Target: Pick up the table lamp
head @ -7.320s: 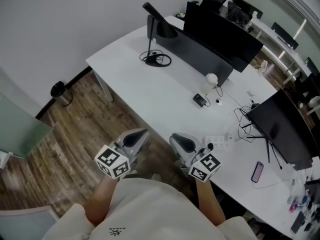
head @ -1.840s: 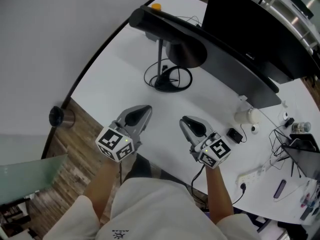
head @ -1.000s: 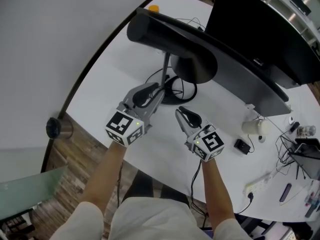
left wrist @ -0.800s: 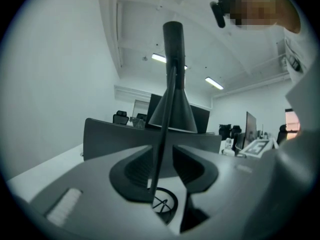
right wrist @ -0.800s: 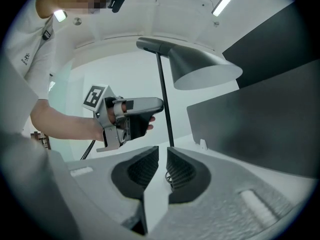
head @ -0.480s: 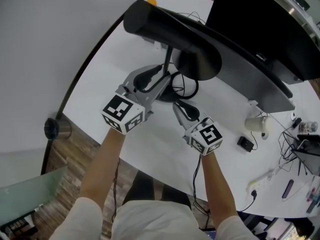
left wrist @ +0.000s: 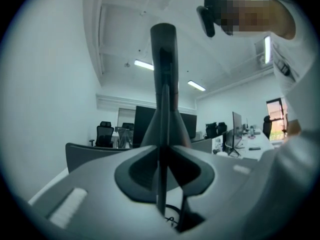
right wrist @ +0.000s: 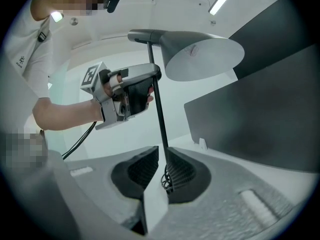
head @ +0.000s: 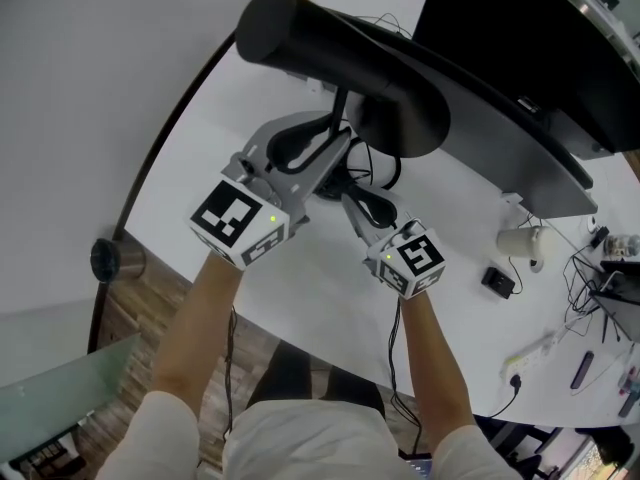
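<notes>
Pinching the table lamp (head: 330, 48) by its stem, left claw (head: 338, 146) just closed — right claw (head: 352, 200) pressed together.

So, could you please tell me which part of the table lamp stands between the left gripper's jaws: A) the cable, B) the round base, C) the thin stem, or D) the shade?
C: in the left gripper view the stem runs upright between the jaws of the left gripper, which have just been closing on it, and the right gripper view shows that grip below the shade.
</notes>
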`<move>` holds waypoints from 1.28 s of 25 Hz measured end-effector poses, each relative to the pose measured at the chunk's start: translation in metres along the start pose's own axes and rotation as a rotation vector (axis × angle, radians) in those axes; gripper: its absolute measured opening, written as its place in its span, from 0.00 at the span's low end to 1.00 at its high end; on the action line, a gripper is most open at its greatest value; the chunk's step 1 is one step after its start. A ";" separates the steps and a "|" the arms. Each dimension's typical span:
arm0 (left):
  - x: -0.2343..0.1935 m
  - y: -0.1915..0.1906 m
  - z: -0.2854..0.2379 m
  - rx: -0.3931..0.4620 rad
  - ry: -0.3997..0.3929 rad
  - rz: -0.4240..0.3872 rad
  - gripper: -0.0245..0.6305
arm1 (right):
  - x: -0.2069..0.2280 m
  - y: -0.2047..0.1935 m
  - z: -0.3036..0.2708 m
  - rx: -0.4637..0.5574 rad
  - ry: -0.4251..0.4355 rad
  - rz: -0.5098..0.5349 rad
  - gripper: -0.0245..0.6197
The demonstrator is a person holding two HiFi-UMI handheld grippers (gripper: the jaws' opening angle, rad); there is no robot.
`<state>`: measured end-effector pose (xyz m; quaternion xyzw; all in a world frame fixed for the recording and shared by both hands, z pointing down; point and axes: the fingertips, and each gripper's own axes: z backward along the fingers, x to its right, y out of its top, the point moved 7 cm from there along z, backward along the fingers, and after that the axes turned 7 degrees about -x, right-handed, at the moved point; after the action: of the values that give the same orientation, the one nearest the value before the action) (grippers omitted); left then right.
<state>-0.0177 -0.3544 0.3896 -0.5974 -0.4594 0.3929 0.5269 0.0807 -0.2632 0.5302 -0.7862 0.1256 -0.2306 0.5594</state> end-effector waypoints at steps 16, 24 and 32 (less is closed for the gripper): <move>-0.005 0.002 -0.002 -0.013 -0.153 -0.022 0.11 | 0.010 -0.004 -0.035 -0.016 -0.023 0.044 0.24; -0.011 0.002 -0.003 -0.026 -0.246 -0.031 0.11 | 0.005 -0.007 -0.047 -0.027 0.005 0.066 0.26; -0.012 0.001 -0.004 -0.018 -0.268 -0.002 0.11 | 0.008 -0.011 -0.066 -0.063 0.017 0.102 0.25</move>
<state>-0.0173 -0.3668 0.3884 -0.5439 -0.5298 0.4645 0.4558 0.0538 -0.3174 0.5600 -0.7941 0.1774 -0.2044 0.5443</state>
